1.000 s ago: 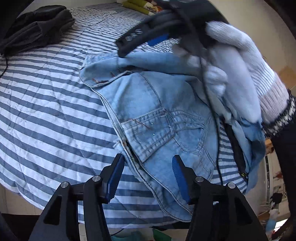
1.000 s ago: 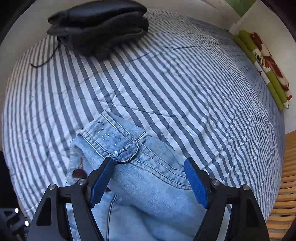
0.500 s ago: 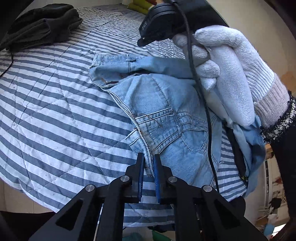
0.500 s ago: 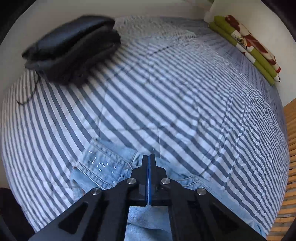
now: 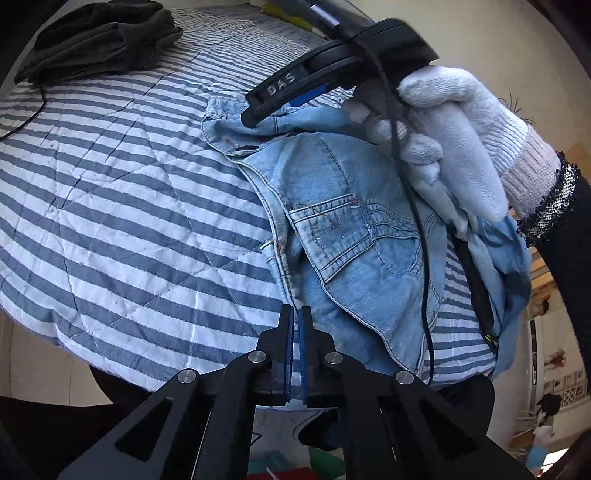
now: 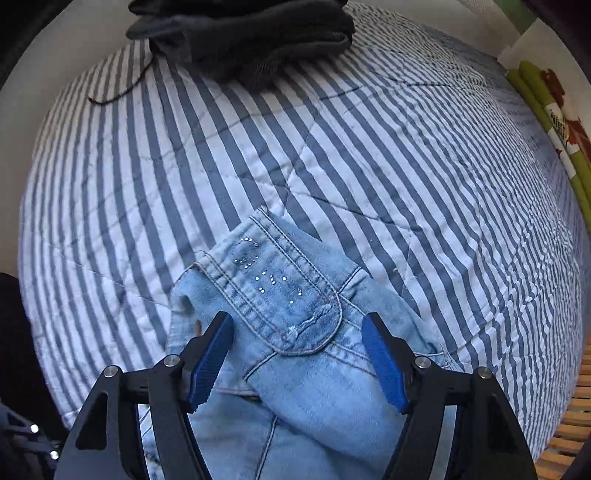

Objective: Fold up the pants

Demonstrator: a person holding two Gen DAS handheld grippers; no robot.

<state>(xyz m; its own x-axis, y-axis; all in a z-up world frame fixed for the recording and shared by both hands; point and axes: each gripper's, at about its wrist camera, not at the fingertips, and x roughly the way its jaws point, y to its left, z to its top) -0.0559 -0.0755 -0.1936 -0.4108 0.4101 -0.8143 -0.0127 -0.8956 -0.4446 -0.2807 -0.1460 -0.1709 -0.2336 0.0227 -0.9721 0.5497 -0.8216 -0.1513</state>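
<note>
Fingers (image 5: 286, 345) of the left gripper (image 5: 296, 349) are pressed together on the near side edge of the light-blue denim pants (image 5: 343, 236), and that looks like an anchor to hold the edge taut. Across the garment, the right gripper (image 6: 297, 356) hangs over the rhinestone-studded waistband tab (image 6: 280, 291), jaws opening wide with denim under them but not pinched, likely resetting for a fresh hold. A white-gloved hand (image 5: 454, 147) carries it. Pants lie crumpled at the near edge of the blue-and-white striped quilt (image 6: 332, 147), waistband uppermost, a stitched pocket (image 5: 340, 236) showing. Further off sits a dark folded garment (image 6: 243, 33).
</note>
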